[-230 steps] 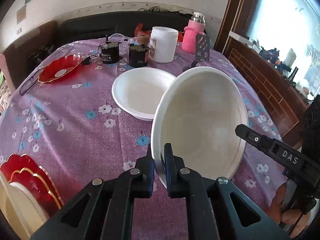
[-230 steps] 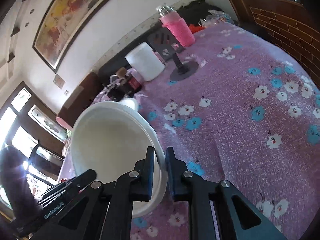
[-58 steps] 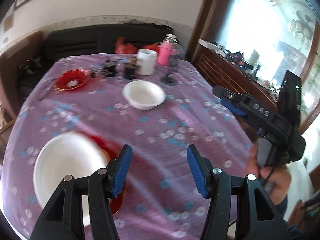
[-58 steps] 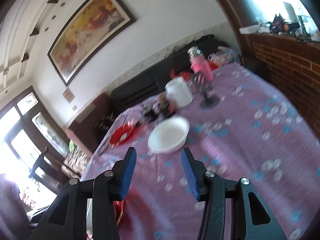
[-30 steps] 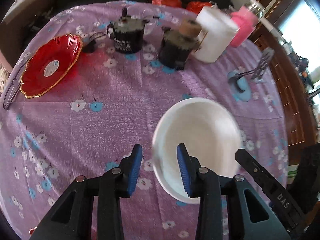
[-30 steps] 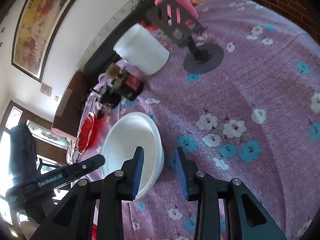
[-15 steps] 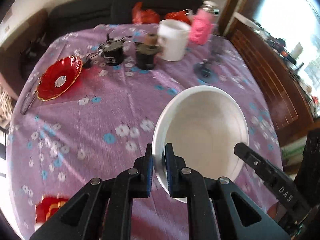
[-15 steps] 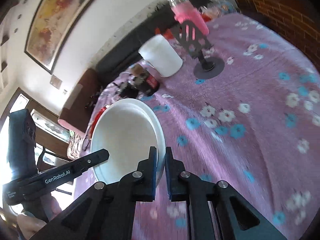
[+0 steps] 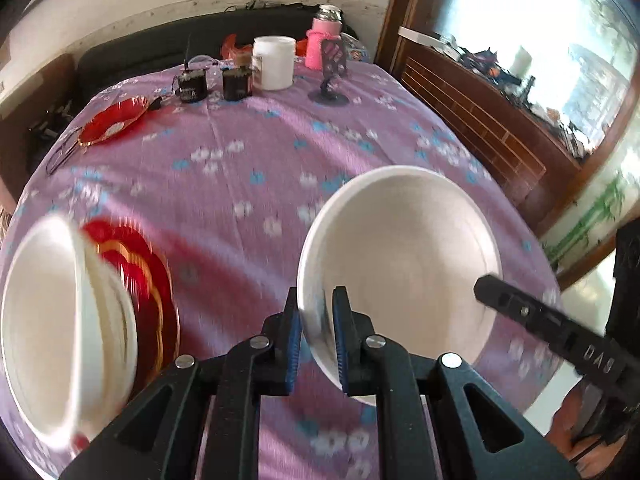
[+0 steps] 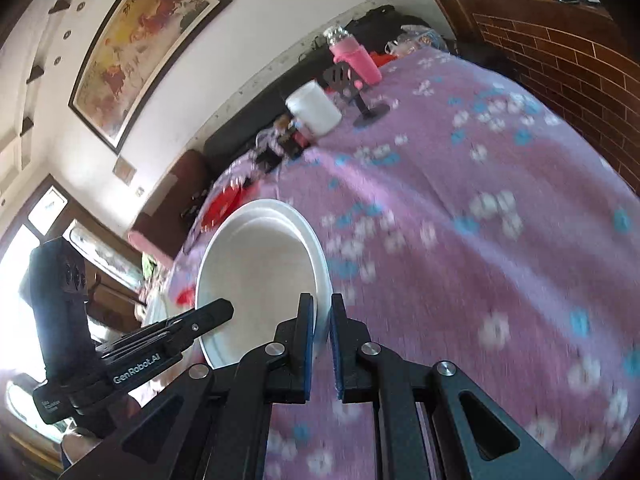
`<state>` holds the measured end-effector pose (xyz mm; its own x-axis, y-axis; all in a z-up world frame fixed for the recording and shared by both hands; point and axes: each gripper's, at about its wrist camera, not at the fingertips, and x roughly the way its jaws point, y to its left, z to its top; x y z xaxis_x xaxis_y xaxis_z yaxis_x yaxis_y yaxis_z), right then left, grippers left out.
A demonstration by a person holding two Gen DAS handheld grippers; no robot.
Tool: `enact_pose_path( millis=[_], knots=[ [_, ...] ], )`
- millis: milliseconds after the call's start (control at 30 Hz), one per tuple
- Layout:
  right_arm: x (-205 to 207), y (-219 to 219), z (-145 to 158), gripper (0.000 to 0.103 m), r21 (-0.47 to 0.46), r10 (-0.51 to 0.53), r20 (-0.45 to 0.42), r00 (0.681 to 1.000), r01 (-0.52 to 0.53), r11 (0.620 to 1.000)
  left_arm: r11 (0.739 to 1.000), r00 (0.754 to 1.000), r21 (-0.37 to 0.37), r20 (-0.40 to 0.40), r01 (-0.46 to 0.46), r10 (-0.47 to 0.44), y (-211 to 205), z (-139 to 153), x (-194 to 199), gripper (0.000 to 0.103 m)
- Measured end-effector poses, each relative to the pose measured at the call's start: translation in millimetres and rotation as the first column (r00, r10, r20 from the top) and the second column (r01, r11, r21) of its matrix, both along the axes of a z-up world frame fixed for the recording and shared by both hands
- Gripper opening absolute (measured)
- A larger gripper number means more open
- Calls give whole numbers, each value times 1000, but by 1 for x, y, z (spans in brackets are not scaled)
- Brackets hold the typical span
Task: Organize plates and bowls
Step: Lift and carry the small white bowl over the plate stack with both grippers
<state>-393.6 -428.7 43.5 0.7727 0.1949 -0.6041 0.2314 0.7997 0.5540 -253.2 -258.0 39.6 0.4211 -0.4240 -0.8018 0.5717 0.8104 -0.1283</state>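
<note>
- The table (image 9: 248, 160), under a purple flowered cloth, carries everything; its far end is crowded with jars, so the near-left corner serves as the stacking place.
- The stack (image 9: 68, 320) there, white bowls over red plates, looks like the goal.
- The white bowl (image 9: 400, 260) hangs tilted above the cloth, right of the stack, carried by opposite rims for balance.
- The left gripper (image 9: 316, 336) is clamped tight on its near rim.
- The right gripper (image 10: 322, 344) pinches the other rim equally tight.

home dining room | sofa (image 9: 132, 56) | painting (image 10: 140, 44) | tablecloth (image 9: 248, 152)
</note>
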Motion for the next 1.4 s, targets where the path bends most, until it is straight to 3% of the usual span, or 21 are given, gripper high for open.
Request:
enact_pose_path(
  millis=[233,433,567,667,700,767,1200,1400],
  knots=[
    [-10,26,-24,9,-37,28,-51,998,-30,999,999,1000,30,-7,-13,13,20,-37,-11,16],
    [-3,32,-32,11,-115,20,-81,996,-29,993,1000,1000,17,-3,-9,9,21,-47,-6,19],
    [3,25,-37,11,-102,9,-102,995,-20,995,1000,1000,18,-12,-4,4,17,-51,-1,27],
    [5,23,-37,11,-104,10,-101,995,-21,994,1000,1000,10,1,5,-5,17,-52,0,27],
    [5,24,-37,11,-114,12,-100,995,-23,993,1000,1000,13,13,13,-13,15,-52,-1,22],
    [6,25,-35,10,-126,12,-92,996,-24,992,1000,999,3,30,21,-21,15,-49,-4,15],
    [0,49,14,9,-175,51,45,998,-42,984,998,974,-55,224,-6,18,43,9,-31,15],
    [13,73,42,10,-204,107,96,990,-86,975,993,964,-106,253,-51,76,75,33,-32,15]
  ],
)
